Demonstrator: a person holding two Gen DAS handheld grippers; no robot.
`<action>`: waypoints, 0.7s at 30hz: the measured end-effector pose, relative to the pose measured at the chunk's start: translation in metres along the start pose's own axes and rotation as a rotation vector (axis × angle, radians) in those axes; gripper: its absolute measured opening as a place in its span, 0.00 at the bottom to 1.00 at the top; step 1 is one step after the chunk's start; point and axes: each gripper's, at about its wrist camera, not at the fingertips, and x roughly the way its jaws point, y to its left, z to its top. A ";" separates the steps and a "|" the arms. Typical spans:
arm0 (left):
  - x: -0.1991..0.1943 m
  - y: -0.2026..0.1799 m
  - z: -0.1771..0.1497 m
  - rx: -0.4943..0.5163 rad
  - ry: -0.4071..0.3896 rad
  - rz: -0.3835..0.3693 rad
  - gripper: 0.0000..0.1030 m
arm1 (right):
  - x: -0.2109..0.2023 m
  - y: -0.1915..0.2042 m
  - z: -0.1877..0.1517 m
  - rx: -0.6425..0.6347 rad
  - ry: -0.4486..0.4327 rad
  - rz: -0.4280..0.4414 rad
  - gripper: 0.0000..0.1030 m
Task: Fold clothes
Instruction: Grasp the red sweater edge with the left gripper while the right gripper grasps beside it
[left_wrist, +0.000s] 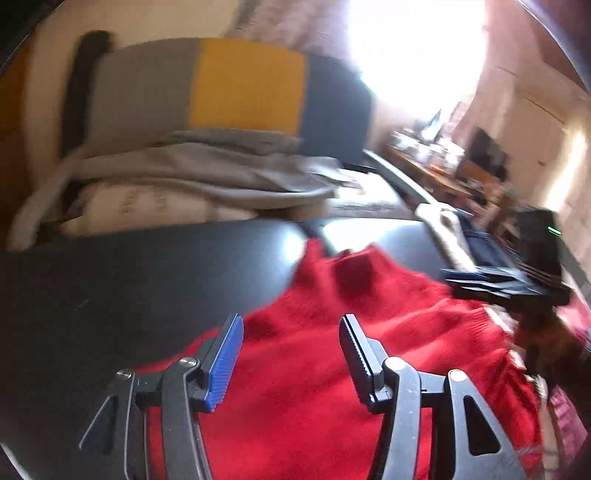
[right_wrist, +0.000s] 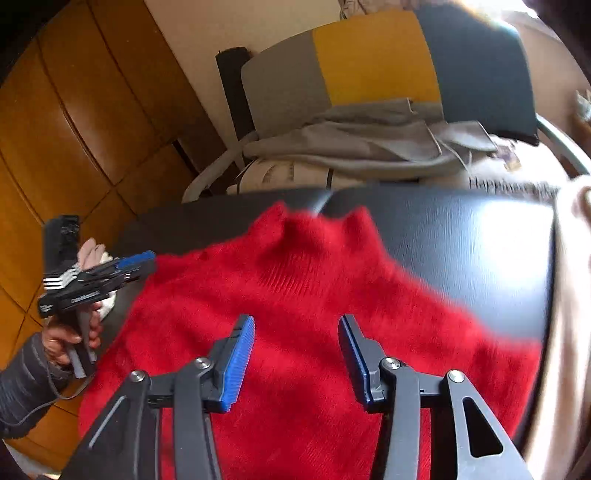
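Observation:
A red knitted sweater (right_wrist: 295, 266) lies spread on a black table (right_wrist: 461, 251), its collar (right_wrist: 317, 229) pointing to the far edge. My right gripper (right_wrist: 297, 319) hovers over the sweater's middle, jaws open, nothing between the blue pads. My left gripper (left_wrist: 291, 319) hangs open over the sweater (left_wrist: 332, 369) near its left edge, also holding nothing. In the right wrist view the left gripper (right_wrist: 136, 260) shows at the sweater's left shoulder, held by a hand (right_wrist: 62, 339). In the left wrist view the right gripper (left_wrist: 491, 280) appears blurred at the right.
Behind the table (left_wrist: 129, 280) stands a chair with a grey, yellow and navy back (right_wrist: 373, 55), piled with grey clothes (right_wrist: 369, 144). A cream garment (right_wrist: 569, 295) lies at the table's right edge. Wooden panels (right_wrist: 74, 129) are on the left, a cluttered desk (left_wrist: 436, 162) far right.

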 end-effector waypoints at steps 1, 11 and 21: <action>0.014 -0.002 0.011 0.023 0.015 -0.007 0.54 | 0.009 -0.005 0.012 -0.007 0.012 -0.002 0.48; 0.108 -0.005 0.051 0.134 0.183 -0.076 0.54 | 0.094 -0.036 0.072 -0.093 0.167 -0.062 0.48; 0.117 0.000 0.046 0.051 0.204 -0.058 0.06 | 0.106 -0.038 0.076 -0.174 0.202 -0.030 0.18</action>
